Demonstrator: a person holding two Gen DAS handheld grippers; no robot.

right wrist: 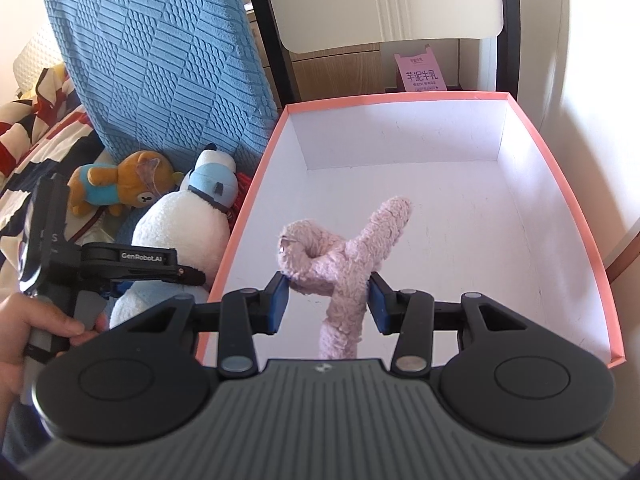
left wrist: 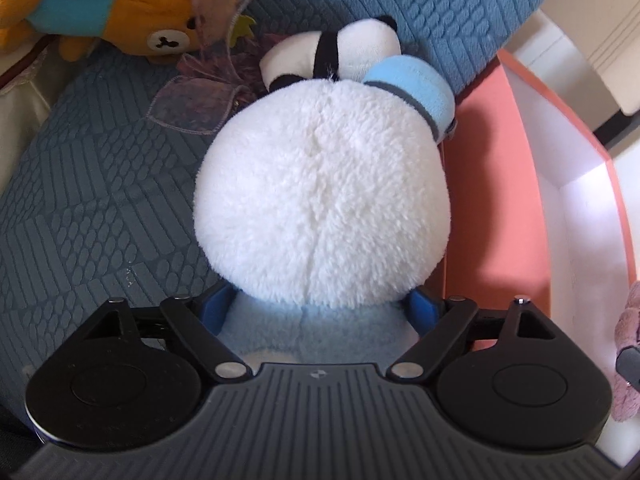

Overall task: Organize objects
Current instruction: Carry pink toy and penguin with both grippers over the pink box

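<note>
**Two plush toys gripped beside the pink box**

Left gripper [left wrist: 320, 312] closed around the pale blue body of a white plush toy [left wrist: 320, 192], blue pads pressing in from both sides just below the big round white head. Held upright, back of the head toward the camera, a light blue cap tilted on its far right side. Positioned over the blue textured sofa cushion [left wrist: 92, 200], immediately left of the pink box [left wrist: 508, 200]. Seen from the right wrist camera: left hand [right wrist: 24, 332] wrapped round the gripper handle at the near left, gripper reaching level toward the right with the white toy clamped just outside the box's left wall.

Right gripper [right wrist: 328, 300] pinched partway shut on a pink fuzzy plush [right wrist: 344, 264], the blue pads squeezing its narrow middle. One limb curled into a loop at left, another pointing up and away to the right, a third hanging down toward the camera. Held above the near end of the box's white interior, clear of the floor.

Farther back on the sofa: a brown bear plush [left wrist: 120, 12] in a blue shirt lying on its side at far left, a small panda plush [left wrist: 340, 52] just behind the white toy's head, sheer purple fabric [left wrist: 200, 92] between them. Upright blue cushion [right wrist: 160, 60] standing behind the toys, left of the box.
</note>
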